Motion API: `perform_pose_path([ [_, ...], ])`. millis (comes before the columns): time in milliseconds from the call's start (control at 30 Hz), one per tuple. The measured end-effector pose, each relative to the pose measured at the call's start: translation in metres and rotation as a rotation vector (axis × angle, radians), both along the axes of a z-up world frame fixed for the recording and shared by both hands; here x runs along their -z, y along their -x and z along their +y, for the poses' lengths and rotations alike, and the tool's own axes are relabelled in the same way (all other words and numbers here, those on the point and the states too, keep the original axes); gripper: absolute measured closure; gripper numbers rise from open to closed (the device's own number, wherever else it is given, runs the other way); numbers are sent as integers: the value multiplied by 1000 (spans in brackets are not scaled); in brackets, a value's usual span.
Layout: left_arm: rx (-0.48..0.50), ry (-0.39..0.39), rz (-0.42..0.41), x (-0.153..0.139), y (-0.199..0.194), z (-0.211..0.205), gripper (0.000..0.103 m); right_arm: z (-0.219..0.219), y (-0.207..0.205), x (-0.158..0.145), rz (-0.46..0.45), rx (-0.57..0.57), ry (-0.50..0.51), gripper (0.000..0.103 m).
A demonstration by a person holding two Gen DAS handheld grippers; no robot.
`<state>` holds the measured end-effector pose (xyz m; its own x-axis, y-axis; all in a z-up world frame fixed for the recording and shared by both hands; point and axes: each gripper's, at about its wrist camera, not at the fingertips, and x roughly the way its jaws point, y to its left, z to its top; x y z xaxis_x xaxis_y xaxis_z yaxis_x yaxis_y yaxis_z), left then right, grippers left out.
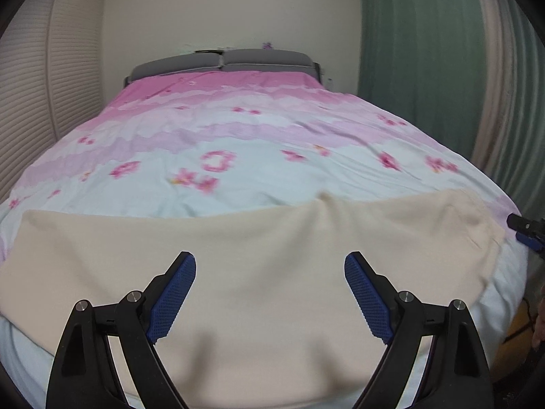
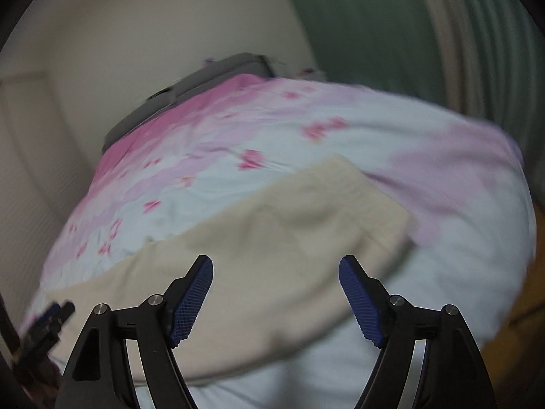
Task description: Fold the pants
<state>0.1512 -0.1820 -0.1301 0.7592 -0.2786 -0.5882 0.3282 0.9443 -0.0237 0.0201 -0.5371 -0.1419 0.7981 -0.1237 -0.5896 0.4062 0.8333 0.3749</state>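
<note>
Cream pants (image 1: pixel 259 255) lie flat across the near end of the bed, spread left to right. My left gripper (image 1: pixel 270 262) is open and empty, held above the middle of the pants. My right gripper (image 2: pixel 276 266) is open and empty, held above the pants (image 2: pixel 272 238) near their right end. The right gripper's tip also shows at the right edge of the left wrist view (image 1: pixel 526 230). The left gripper shows at the lower left of the right wrist view (image 2: pixel 47 323). That view is blurred.
The bed has a pink and pale blue flowered cover (image 1: pixel 238 143) and a grey headboard (image 1: pixel 221 63) at the far end. A louvred closet door (image 1: pixel 41 102) stands on the left. Green curtains (image 1: pixel 425 51) hang on the right.
</note>
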Motion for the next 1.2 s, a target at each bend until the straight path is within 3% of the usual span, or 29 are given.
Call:
perform_pose_path([
  [133, 33, -22, 10, 6, 9, -41, 13, -42, 13, 33, -22, 105, -168, 26],
  [433, 98, -67, 4, 8, 13, -93, 13, -90, -11, 97, -79, 114, -436, 27],
  [733, 111, -91, 14, 19, 3, -110, 13, -110, -40, 125, -171, 29, -529, 28],
  [800, 113, -95, 16, 21, 2, -113, 13, -110, -47, 127, -179, 7, -532, 30],
  [833, 115, -97, 17, 22, 2, -114, 13, -109, -50, 126, -180, -12, -526, 36],
  [867, 117, -96, 20, 22, 3, -114, 13, -107, -54, 125, -180, -43, -524, 63],
  [900, 119, -95, 22, 22, 3, -114, 13, -103, -59, 123, -185, -90, -543, 76],
  [1033, 118, -92, 8, 15, 5, -110, 13, -86, -57, 101, -203, -110, -457, 82],
  [1200, 79, -80, -24, -1, 0, -87, 13, -49, -62, 50, -184, -110, -279, 82],
])
